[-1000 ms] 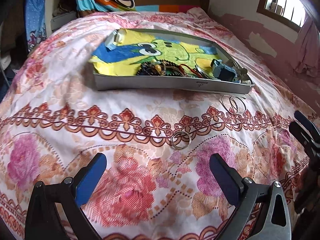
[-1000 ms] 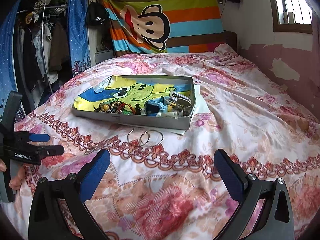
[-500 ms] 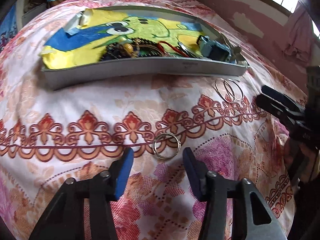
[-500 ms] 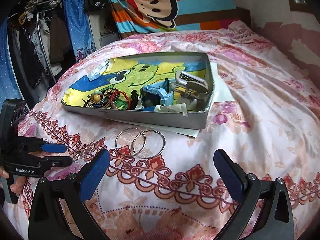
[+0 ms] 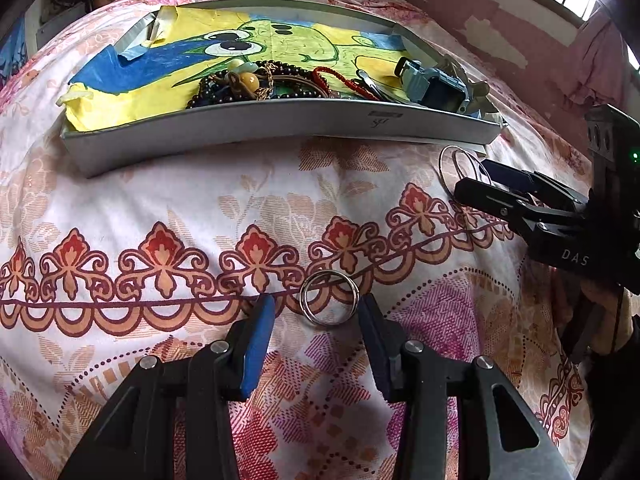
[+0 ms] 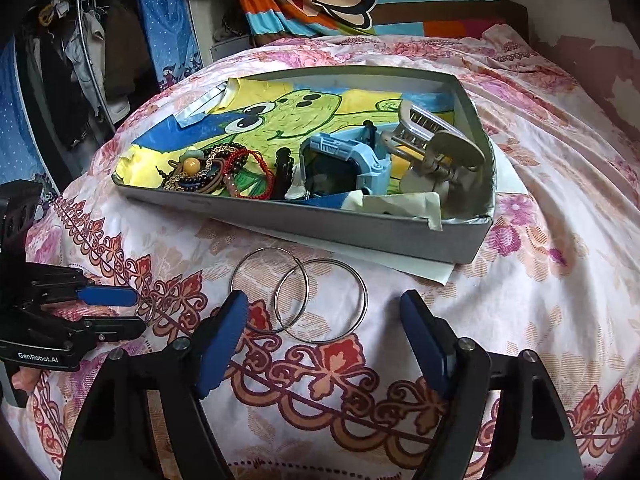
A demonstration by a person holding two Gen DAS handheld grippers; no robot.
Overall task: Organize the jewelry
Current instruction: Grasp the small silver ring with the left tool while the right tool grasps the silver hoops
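Jaws on both tools narrower than a second ago, both closer to the floral pink bedspread. Left gripper has just been closing, blue pads flanking the small stacked silver rings, not pressing them yet, tilted steeply down. Right gripper has just been closing too, still fairly wide, left pad at the edge of the pair of large thin silver hoops, right pad clear of them; nothing gripped. Hoops overlap, lying just in front of the shallow grey tray holding tangled bead bracelets on a green cartoon paper.
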